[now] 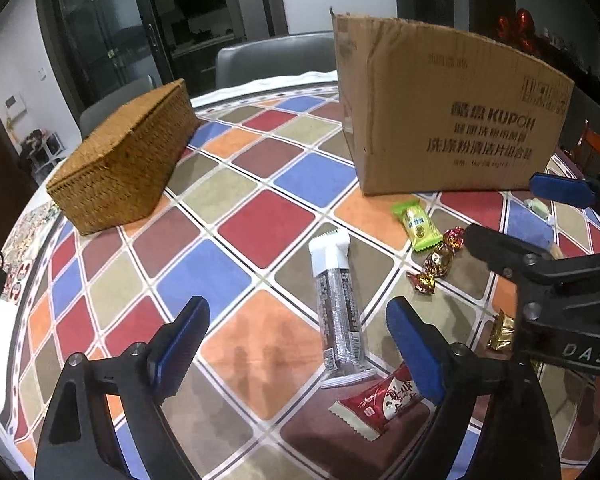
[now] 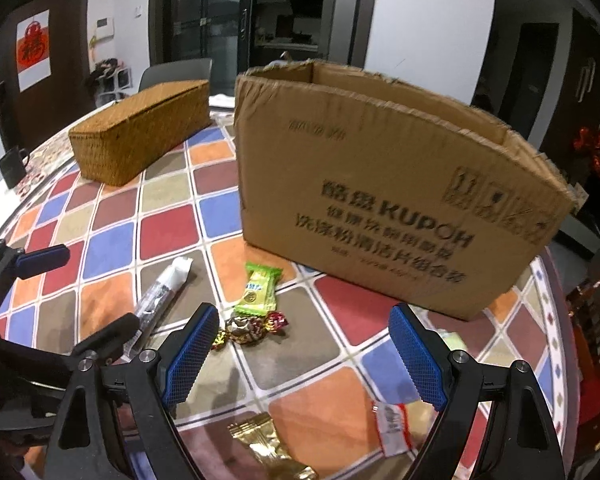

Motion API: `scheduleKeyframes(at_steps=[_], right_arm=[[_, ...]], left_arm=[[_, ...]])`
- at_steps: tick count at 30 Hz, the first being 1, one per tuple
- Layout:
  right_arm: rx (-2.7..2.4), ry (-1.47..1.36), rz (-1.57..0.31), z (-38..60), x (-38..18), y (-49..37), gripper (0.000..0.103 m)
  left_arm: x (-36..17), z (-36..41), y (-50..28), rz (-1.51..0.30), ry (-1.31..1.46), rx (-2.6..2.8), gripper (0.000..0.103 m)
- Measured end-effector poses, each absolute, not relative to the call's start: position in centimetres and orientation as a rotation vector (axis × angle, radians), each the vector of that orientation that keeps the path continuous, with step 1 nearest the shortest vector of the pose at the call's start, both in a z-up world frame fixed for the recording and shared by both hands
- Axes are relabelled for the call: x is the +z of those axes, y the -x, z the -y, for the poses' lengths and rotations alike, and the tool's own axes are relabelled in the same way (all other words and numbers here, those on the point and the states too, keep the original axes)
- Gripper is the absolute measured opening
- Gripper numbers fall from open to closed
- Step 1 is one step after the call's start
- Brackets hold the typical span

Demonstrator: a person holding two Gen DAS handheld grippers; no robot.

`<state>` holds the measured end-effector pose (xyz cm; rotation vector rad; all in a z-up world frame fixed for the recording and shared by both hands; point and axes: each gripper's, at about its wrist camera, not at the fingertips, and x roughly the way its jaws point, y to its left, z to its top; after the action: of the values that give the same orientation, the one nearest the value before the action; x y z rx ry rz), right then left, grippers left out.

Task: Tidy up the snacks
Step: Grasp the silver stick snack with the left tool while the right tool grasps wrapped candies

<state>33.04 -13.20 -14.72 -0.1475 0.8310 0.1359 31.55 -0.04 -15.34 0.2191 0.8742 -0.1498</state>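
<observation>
**Two open grippers above scattered snacks on a tiled round table**

The round table [image 1: 260,216], covered in coloured squares, fills both views. Its curved edge runs along 9 o'clock in the left wrist view and along 3 o'clock in the right wrist view. A wide stretch of bare tiles lies between the two containers.

One cardboard box [image 2: 380,184] stands open-topped at 1 o'clock. Only the right wrist view shows into its top. One woven basket [image 1: 120,160] with a closed lid sits at 10 o'clock, well apart from the box.

The left gripper [image 1: 296,352] has its jaws spread wide and holds nothing. The right gripper [image 2: 300,356] is likewise spread and empty.

The snacks lie in front of the box, near the table's front edge. One long bar [image 1: 338,312] in a clear-and-white wrapper lies between the left gripper's fingers. One red packet [image 1: 380,404] lies just beside the bar's near end; the right wrist view does not show it clearly. One green packet [image 2: 258,288] lies near the box. Three twisted foil candies [image 1: 436,262] cluster beside it. One gold packet [image 2: 268,448] lies at 6 o'clock in the right view.

One dark mug [image 2: 12,166] stands at the table's far left edge.
</observation>
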Motion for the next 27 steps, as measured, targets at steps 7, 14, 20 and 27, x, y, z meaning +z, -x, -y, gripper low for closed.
scheduleKeyframes(at_steps=[7,14,20,27], right_arm=[[0.166,0.143,-0.878,12.4,-16.4,-34.1,0.087],[0.188,0.128,-0.917,11.7,-17.6,-34.8,0.087],[0.209,0.106,-0.956,11.3,-18.5,-35.4,0.074],[0.229,0.052,-0.999,11.3,-19.4,-36.0,0.054]], left_arm=[[-17.1,0.1,-32.5,-0.912,-0.225,-0.149,0.083],[-17.9,-0.1,-32.9,-0.929,-0.210,-0.160,0.075],[-18.4,0.0,-33.0,-0.934,-0.202,-0.177,0.062],[-18.3,0.5,-32.7,-0.934,-0.174,-0.238,0.036]])
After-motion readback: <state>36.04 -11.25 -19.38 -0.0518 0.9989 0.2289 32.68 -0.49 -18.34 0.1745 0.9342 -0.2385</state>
